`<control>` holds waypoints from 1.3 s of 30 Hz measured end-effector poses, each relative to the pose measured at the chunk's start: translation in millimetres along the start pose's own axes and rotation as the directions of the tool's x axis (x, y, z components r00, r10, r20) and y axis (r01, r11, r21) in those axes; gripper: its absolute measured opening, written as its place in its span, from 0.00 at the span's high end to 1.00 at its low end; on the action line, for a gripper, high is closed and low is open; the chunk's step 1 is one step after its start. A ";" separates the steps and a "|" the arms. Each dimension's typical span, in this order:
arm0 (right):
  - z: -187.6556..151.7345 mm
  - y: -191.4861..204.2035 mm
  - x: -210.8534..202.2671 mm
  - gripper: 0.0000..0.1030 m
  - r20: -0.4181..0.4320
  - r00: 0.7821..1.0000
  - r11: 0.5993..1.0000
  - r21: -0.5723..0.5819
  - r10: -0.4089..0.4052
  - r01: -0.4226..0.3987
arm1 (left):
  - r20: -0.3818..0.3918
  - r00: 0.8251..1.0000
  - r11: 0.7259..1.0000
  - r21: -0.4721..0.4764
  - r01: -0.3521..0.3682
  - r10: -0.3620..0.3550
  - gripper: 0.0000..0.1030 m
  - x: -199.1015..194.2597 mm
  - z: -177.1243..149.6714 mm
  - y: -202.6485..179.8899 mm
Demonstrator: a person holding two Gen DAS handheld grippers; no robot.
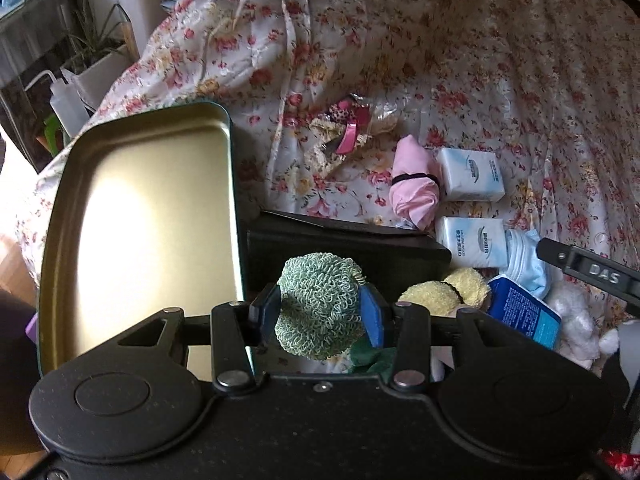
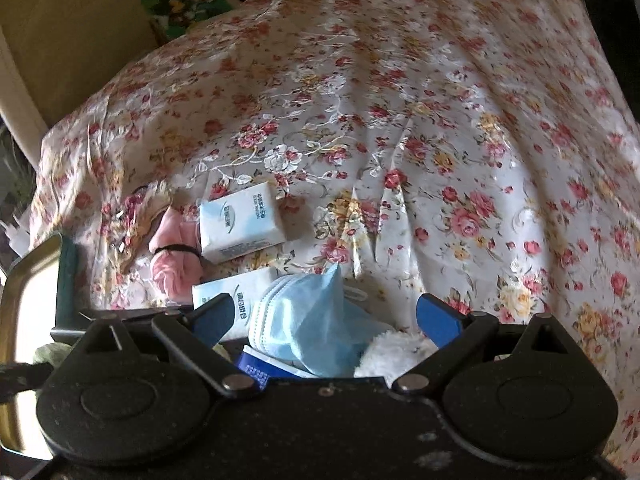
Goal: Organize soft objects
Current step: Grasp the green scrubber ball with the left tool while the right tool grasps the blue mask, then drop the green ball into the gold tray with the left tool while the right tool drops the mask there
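Only the left wrist view shows the left gripper (image 1: 320,312), jaws clamped on a green loopy scrubber (image 1: 320,304) beside an open tin lid (image 1: 140,216). The right gripper (image 2: 324,320) hangs wide open, empty, over a blue face mask (image 2: 308,320). Both lie over a floral bedspread (image 2: 400,120); potted plants (image 1: 92,44) stand beyond.

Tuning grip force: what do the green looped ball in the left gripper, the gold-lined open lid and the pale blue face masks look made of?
Green looped ball: looks like curly yarn or chenille, matte, squashed between the left gripper pads.
Gold-lined lid: probably tinplate, smooth satin sheen, bright glare patch.
Pale blue face masks: likely nonwoven fabric, matte, pleated, stitched edges.
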State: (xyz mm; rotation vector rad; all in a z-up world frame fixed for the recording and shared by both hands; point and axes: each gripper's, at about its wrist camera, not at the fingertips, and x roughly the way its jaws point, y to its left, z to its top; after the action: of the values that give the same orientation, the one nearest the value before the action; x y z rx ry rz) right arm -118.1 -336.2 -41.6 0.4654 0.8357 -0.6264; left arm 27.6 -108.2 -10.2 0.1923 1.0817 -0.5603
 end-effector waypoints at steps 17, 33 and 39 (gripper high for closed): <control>-5.3 8.9 15.0 0.80 -0.037 0.999 0.999 -0.051 0.007 -0.009 | 0.023 0.998 0.994 -0.100 -0.050 0.052 0.57 -29.6 -4.2 46.6; -0.3 4.2 -23.3 0.80 0.138 0.984 0.993 0.012 0.111 -0.113 | 0.053 0.988 0.970 -0.204 -0.132 0.146 0.57 -49.1 -6.4 100.1; -6.8 40.2 -39.8 0.80 0.148 0.973 0.984 -0.053 0.176 -0.170 | 0.030 0.989 0.963 -0.236 -0.133 0.145 0.57 -47.0 -6.9 110.9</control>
State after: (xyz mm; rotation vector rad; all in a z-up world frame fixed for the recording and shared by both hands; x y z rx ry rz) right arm -115.0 -289.9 -8.5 0.4433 0.6536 -0.4768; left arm 63.6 4.3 14.5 0.0482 1.0695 -0.3067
